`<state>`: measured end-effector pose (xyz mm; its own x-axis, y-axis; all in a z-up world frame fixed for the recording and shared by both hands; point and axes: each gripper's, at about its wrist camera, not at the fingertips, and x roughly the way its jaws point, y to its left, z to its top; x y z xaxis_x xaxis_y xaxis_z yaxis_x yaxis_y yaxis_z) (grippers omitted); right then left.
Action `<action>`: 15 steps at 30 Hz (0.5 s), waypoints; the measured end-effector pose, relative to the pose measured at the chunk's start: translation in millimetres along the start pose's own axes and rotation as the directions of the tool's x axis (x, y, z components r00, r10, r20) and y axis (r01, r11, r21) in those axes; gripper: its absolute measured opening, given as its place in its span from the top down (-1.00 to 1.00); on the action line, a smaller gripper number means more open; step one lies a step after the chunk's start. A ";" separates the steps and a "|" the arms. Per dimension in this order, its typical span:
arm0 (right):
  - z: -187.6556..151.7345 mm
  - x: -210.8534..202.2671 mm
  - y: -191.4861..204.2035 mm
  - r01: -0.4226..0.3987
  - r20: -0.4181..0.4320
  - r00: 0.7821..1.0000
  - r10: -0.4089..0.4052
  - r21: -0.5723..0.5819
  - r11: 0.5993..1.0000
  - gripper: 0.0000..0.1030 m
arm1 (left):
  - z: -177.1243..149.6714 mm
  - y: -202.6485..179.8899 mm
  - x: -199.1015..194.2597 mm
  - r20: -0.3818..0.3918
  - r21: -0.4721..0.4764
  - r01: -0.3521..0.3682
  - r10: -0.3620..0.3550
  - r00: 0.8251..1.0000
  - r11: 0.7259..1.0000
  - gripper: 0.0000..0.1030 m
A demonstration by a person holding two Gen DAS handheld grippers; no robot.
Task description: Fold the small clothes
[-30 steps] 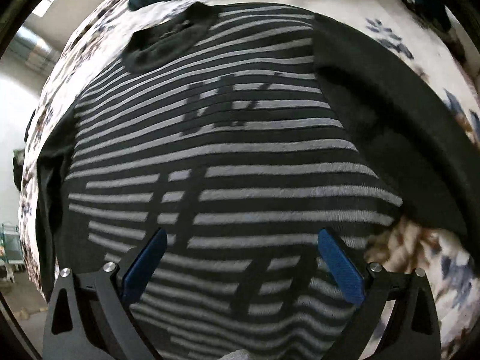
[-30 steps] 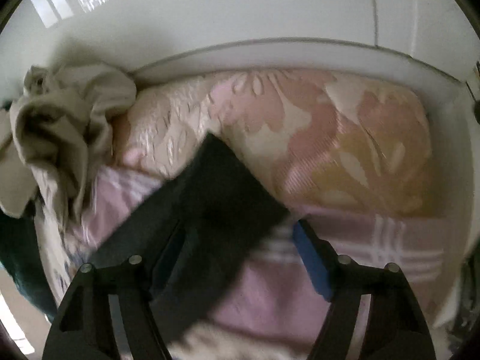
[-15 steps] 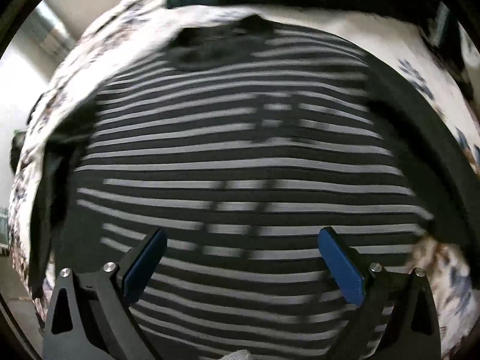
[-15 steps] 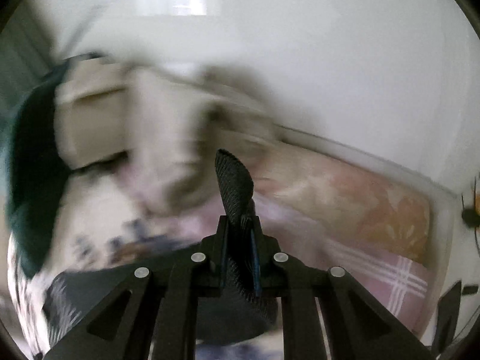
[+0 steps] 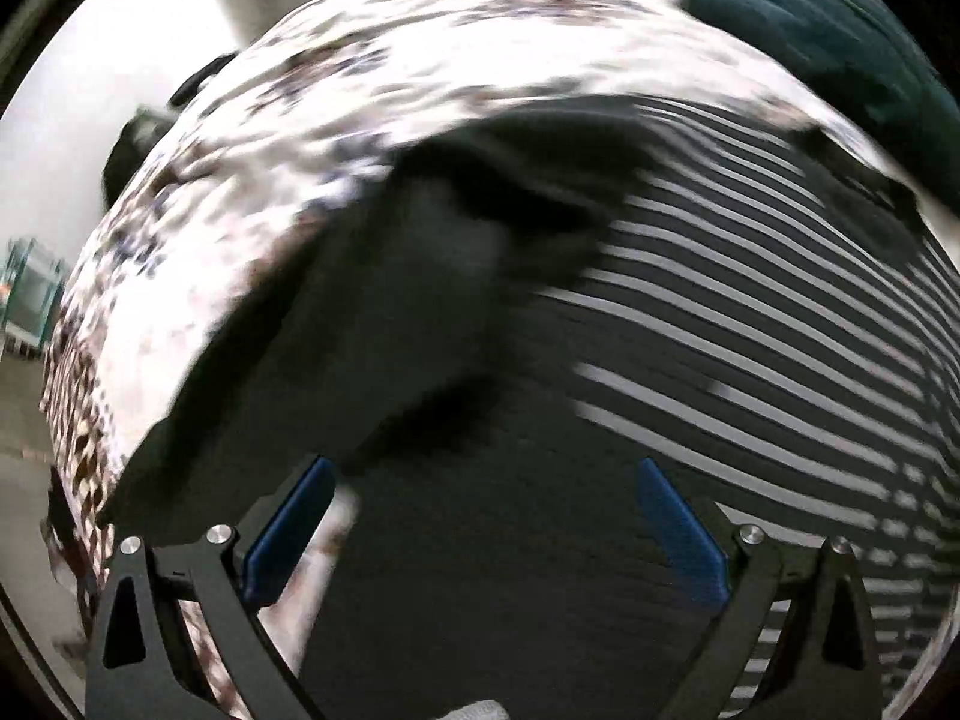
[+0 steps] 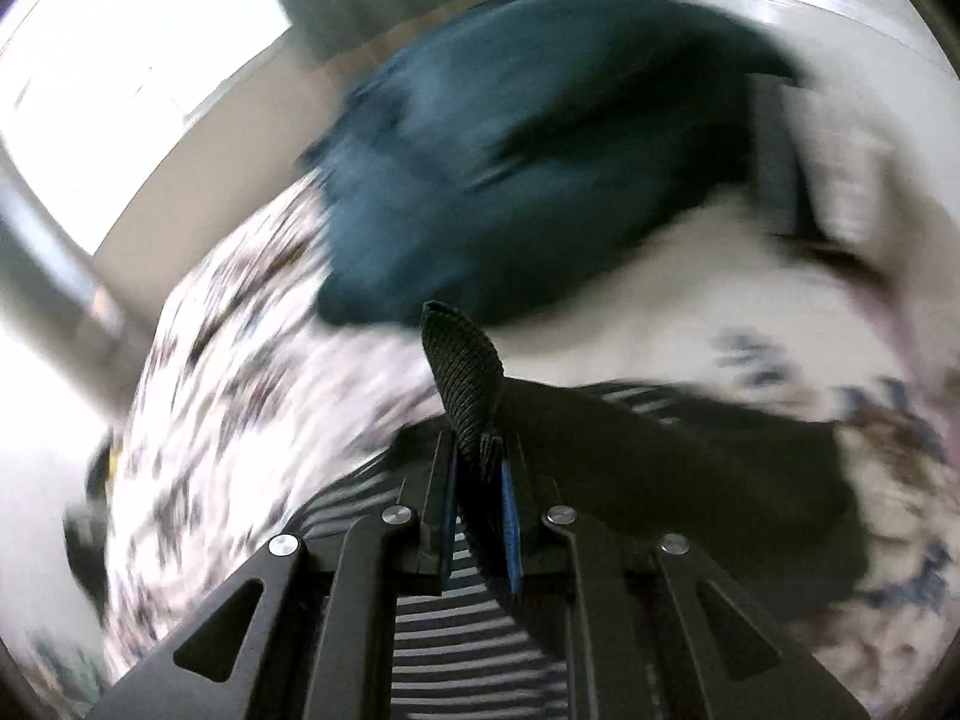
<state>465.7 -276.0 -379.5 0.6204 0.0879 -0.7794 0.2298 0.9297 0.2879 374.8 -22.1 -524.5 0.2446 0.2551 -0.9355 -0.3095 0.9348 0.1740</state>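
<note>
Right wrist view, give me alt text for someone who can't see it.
The right claw is shut on a black ribbed sleeve cuff of a striped sweater. Behind lie a floral bedspread and a blurred teal garment.

Below me: floral bedspread (image 5: pixel 372 90), white with dark blotches. Dark teal bundle (image 6: pixel 540 138) lies on it at far side. Bright window (image 6: pixel 120 78) far left.

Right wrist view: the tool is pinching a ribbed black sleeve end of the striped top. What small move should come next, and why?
Probably carry the sleeve cuff inward and lay it across the striped top. The right tool is shut on the cuff, with the sleeve trailing over the stripes. The left tool is open over the other black sleeve, which lies out on the floral bedspread, unfolded.
</note>
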 end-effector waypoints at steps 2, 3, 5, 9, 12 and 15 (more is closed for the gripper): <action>-24.8 40.4 61.2 -0.001 -0.058 0.998 -0.005 -0.105 0.994 0.74 | 7.1 24.0 9.5 -0.005 -0.034 -0.012 0.012 1.000 0.999 -1.00; -41.7 62.4 88.8 0.003 -0.089 0.996 -0.017 -0.160 0.987 0.74 | 11.6 38.8 16.3 -0.010 -0.059 -0.016 0.015 1.000 0.998 -1.00; -70.5 89.4 137.1 0.011 -0.131 0.990 -0.044 -0.241 0.970 0.74 | 16.4 57.0 23.5 -0.018 -0.087 -0.021 0.019 1.000 0.996 -0.99; -121.1 128.2 192.3 0.032 -0.171 0.980 -0.097 -0.350 0.936 0.74 | 21.7 81.2 34.9 -0.040 -0.111 -0.015 0.010 0.999 0.994 -0.99; -141.9 150.8 217.4 0.046 -0.185 0.974 -0.130 -0.402 0.914 0.74 | 21.6 86.5 38.8 -0.041 -0.107 -0.016 0.011 0.999 0.994 -0.99; -150.3 165.0 220.7 0.034 -0.266 0.949 -0.167 -0.443 0.896 0.72 | 19.7 90.2 42.1 -0.063 -0.107 -0.011 0.004 0.998 0.994 -0.99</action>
<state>506.1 -2.6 -528.2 0.3512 0.0231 -0.9360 -0.1055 0.9943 -0.0150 375.3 77.8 -542.1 0.1852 0.2427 -0.9523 -0.4090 0.9001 0.1499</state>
